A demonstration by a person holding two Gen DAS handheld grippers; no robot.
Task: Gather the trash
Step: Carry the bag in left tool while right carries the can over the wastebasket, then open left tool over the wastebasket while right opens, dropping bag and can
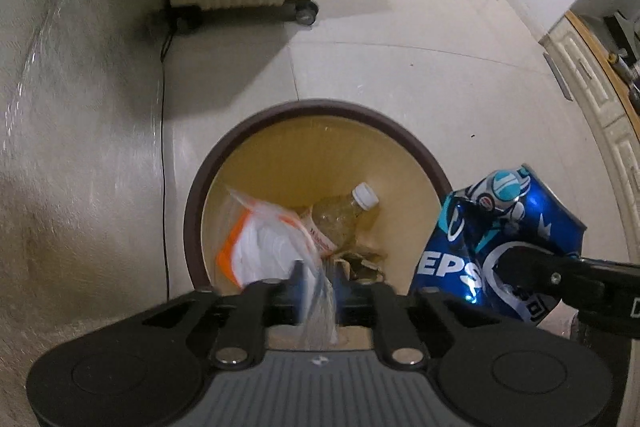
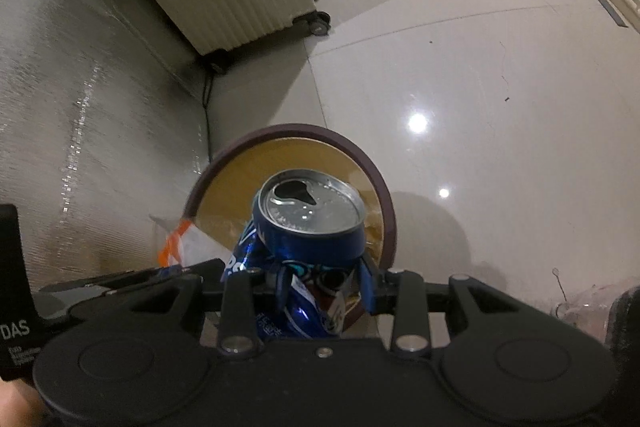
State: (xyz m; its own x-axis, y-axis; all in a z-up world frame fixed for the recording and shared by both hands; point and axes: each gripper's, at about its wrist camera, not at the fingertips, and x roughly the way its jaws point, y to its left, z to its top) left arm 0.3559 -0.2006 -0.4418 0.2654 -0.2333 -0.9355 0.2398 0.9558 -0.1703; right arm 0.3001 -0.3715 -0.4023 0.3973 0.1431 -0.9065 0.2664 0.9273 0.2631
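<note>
Blurred clear plastic, the bag with orange trim, hangs between our left gripper fingers, which stand narrowly parted; whether they pinch it we cannot tell. It dangles into the bin. At three o'clock our right gripper points steeply down, clamped on the crushed blue can, partly hidden.

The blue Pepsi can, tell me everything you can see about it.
The Pepsi can is glossy blue aluminium with white lettering and a cartoon figure, its silver top opened. Its body is crumpled and dented. The right gripper is clamped on its lower part, holding it top-away and tilted beside the bin's dark rim, above the floor, not yet inside. Nothing else touches it.
</note>
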